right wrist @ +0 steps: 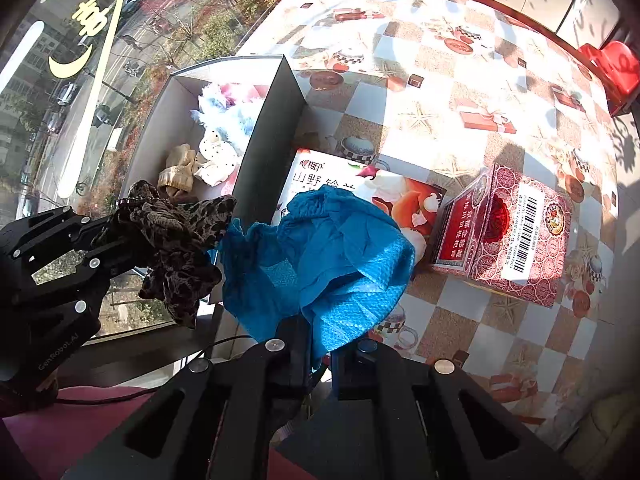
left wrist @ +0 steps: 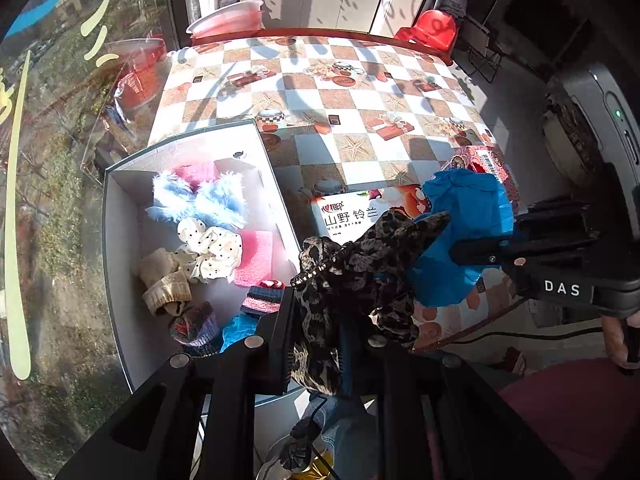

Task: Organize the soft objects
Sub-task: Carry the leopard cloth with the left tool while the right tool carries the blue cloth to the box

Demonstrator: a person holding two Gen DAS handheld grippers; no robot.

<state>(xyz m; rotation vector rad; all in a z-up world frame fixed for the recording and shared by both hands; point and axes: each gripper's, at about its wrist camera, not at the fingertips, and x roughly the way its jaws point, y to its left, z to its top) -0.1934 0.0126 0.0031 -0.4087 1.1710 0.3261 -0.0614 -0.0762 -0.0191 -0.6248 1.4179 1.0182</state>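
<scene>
Nearest the lens, the left gripper (left wrist: 320, 344) has its jaws clamped on a leopard-print scrunchie (left wrist: 352, 272), while the right gripper (right wrist: 316, 356) pinches a blue shoe cover (right wrist: 332, 256); both hang at the white box's (left wrist: 120, 280) near corner. Fluffy slippers (left wrist: 200, 200), socks (left wrist: 168, 284) and sponges already lie inside. The surface (right wrist: 440, 80) shows no other loose soft items, so the job looks nearly finished.

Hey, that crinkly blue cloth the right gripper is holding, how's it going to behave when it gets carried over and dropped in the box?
The crinkly blue cloth likely stays floppy: it droops in loose folds from the shut right gripper. It probably weighs little, being thin and puckered. It may snag the leopard-print fabric hanging right beside it.
</scene>
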